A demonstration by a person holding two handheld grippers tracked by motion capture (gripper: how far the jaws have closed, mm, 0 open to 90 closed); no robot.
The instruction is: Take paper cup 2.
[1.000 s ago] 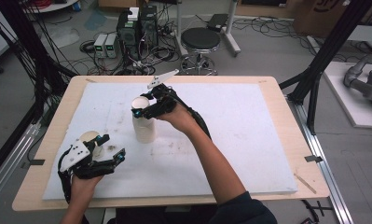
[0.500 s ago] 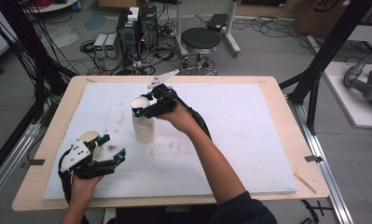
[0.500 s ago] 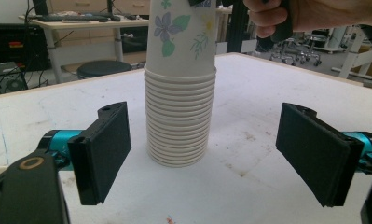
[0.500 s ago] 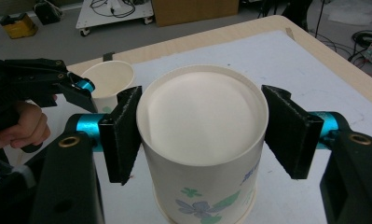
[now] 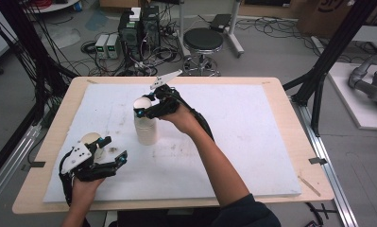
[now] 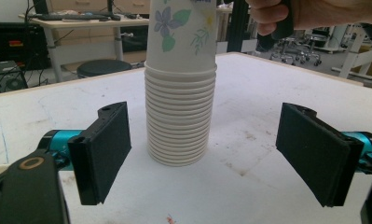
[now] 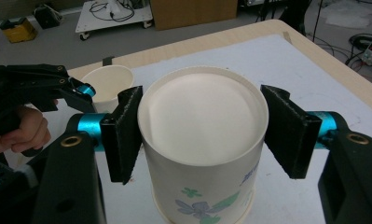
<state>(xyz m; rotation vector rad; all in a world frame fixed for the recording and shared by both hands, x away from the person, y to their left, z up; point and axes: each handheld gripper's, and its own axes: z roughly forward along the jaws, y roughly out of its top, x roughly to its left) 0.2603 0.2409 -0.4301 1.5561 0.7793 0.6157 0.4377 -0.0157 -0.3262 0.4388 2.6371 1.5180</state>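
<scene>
A: Where is the cup stack [image 5: 145, 126]?

B: Mid-desk [image 5: 252, 118], upside down. The right hand-held gripper [image 7: 200, 135] has just been closing and now clamps the top cup [image 7: 203, 140].

A: And the left hand-held gripper [image 6: 216, 149]?

B: Jaws apart, empty, near a single cup [image 5: 89, 140]. Lifting one off looks next.

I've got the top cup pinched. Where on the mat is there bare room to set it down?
The white mat is bare to the right of the cup stack, out to its right and far edges. It is crowded at the near left: the single cup sits by the left gripper, with the right gripper over the stack.
</scene>
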